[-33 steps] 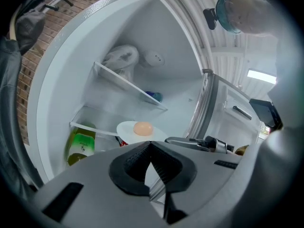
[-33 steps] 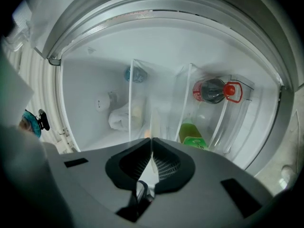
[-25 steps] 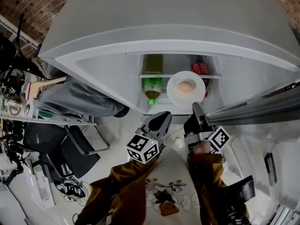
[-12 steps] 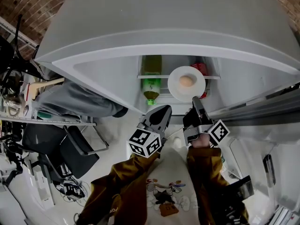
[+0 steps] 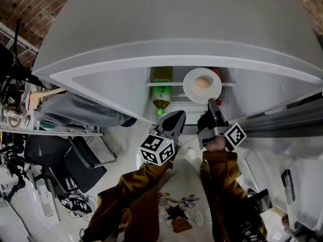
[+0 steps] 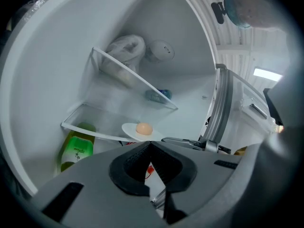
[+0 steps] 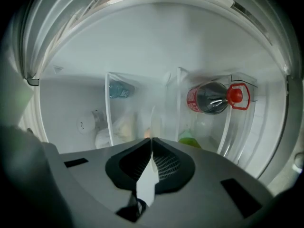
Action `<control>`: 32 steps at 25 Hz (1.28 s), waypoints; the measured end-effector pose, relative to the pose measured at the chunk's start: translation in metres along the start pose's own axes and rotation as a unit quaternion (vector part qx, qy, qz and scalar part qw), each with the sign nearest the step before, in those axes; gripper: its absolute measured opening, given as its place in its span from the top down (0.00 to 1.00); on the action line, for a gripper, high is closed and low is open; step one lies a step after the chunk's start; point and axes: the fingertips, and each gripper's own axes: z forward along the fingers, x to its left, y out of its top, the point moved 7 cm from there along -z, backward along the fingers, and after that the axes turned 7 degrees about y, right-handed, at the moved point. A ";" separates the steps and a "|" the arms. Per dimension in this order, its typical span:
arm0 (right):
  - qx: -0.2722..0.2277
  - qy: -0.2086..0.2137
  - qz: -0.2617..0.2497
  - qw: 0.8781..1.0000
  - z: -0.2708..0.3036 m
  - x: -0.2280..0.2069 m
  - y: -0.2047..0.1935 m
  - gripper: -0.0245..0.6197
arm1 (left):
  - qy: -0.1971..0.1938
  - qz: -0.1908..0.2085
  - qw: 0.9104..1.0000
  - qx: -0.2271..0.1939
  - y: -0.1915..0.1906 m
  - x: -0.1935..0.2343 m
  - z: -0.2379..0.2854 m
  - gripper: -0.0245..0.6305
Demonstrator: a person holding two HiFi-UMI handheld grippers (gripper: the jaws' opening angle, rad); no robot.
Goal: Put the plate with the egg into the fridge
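Head view: looking down into an open fridge (image 5: pixel 116 82). Two hand-held grippers reach in from the bottom, on arms in brown sleeves (image 5: pixel 144 188). The right gripper (image 5: pixel 212 104) holds a white plate (image 5: pixel 191 91) by its near rim, w/ an egg (image 5: pixel 202 83) in the plate's middle. The plate sits level at the front edge of a glass shelf (image 5: pixel 159 83), toward the shelf's right end. A green bottle (image 5: pixel 161 92) shows under the shelf's left part; a red-labelled bottle (image 5: pixel 217 74) shows just behind the plate. The left gripper (image 5: pixel 176 117) is beside the right one, apart from the plate.

Left gripper view: the left gripper (image 6: pixel 148 145) has its jaws together, nothing between them. Beyond, the plate (image 6: pixel 128 129) w/ egg (image 6: pixel 144 128) is at the front edge of the lower shelf (image 6: pixel 80 127); whether it rests there can't be told. Green bottle (image 6: pixel 76 148) lies below the shelf's left end. A bag (image 6: pixel 124 51) sits on the upper shelf.

Right gripper view: the right gripper (image 7: pixel 151 140) is clamped on the plate (image 7: pixel 147 179), seen edge-on as a thin white strip between the pads. A dark bottle w/ red cap (image 7: pixel 213 98) is ahead, right of centre.
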 end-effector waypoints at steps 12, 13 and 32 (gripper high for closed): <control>-0.013 0.000 0.004 1.000 0.014 -0.007 0.018 0.94 | 0.002 -0.002 1.000 0.005 0.001 0.002 0.020 0.95; -0.013 -0.001 0.004 1.000 0.015 -0.008 0.018 0.94 | 0.003 -0.002 1.000 0.005 0.002 0.002 0.021 0.95; -0.034 -0.012 0.004 0.999 0.035 -0.017 0.035 0.94 | 0.006 0.004 1.000 0.009 0.006 0.008 0.050 0.95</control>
